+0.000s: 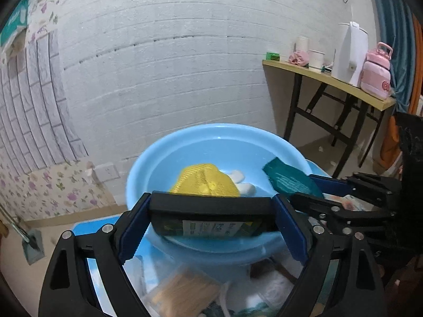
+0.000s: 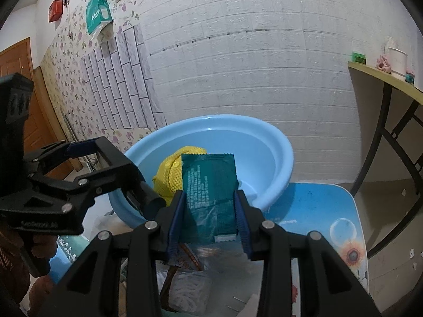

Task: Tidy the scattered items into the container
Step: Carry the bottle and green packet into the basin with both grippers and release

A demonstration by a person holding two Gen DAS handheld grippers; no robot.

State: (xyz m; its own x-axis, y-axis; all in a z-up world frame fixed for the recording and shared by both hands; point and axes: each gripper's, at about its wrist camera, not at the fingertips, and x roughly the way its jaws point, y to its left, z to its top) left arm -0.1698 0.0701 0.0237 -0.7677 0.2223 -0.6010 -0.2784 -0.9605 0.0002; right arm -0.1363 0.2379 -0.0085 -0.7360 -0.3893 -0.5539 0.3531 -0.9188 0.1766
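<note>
Left wrist view: your left gripper has its jaws set wide and clamped end to end on a dark flat box with a printed label, held crosswise over the near rim of the blue basin. Right wrist view: your right gripper is pinched narrow on a teal sachet, which stands upright between the blue pads, its top edge over the basin. Inside the basin lie a yellow mesh item and white pieces just beside it. The basin sits on a blue mat with a sunflower print. Below both grippers, loose packets lie scattered on the mat, too blurred to name.
</note>
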